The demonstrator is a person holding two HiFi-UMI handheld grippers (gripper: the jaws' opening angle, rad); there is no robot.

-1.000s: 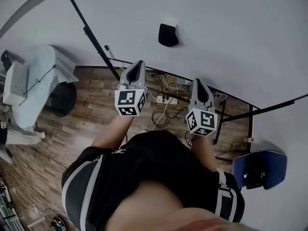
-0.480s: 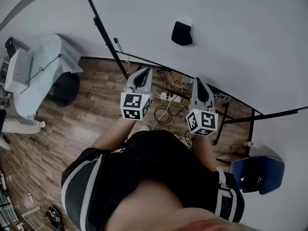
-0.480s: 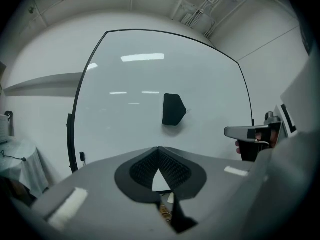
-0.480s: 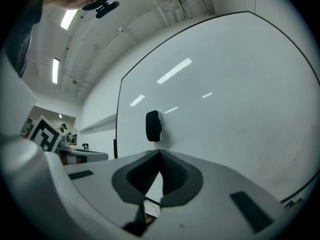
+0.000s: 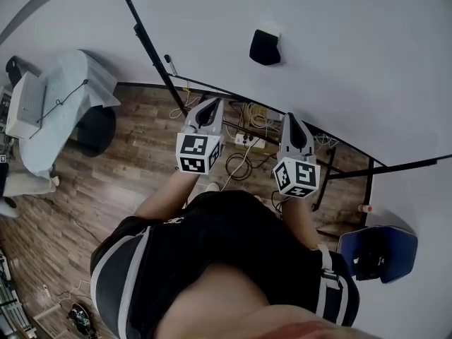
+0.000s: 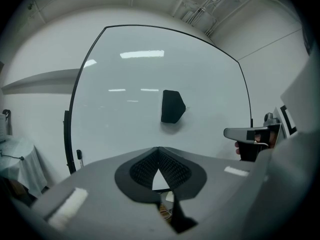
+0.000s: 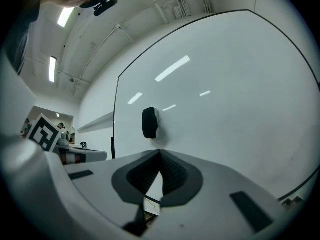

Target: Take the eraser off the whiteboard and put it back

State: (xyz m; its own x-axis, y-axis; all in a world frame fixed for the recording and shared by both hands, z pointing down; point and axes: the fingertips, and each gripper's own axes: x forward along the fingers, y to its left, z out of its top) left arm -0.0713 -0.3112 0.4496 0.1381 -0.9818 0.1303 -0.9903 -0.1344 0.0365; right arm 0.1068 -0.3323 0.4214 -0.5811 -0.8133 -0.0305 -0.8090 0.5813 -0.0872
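Your left gripper is clenched on nothing, its ribbed pads meeting at the tips. Your right gripper is closed the same way and is just as empty. You hold both roughly level in front of your chest, side by side and apart. They point at the whiteboard but stop well short of it, so neither touches anything.

The eraser sits on the board's face, higher than both grippers and between the lines they point along. It lies flat against the surface, with a paler layer against the board and the dark body facing you. It probably clings there by a magnet, since nothing props it up. Its long axis runs up and down the board, leaning slightly, and from the right gripper view you see it almost edge-on.

An eraser on the board and two empty grippers suit either a reach to fetch it or a moment after setting it back
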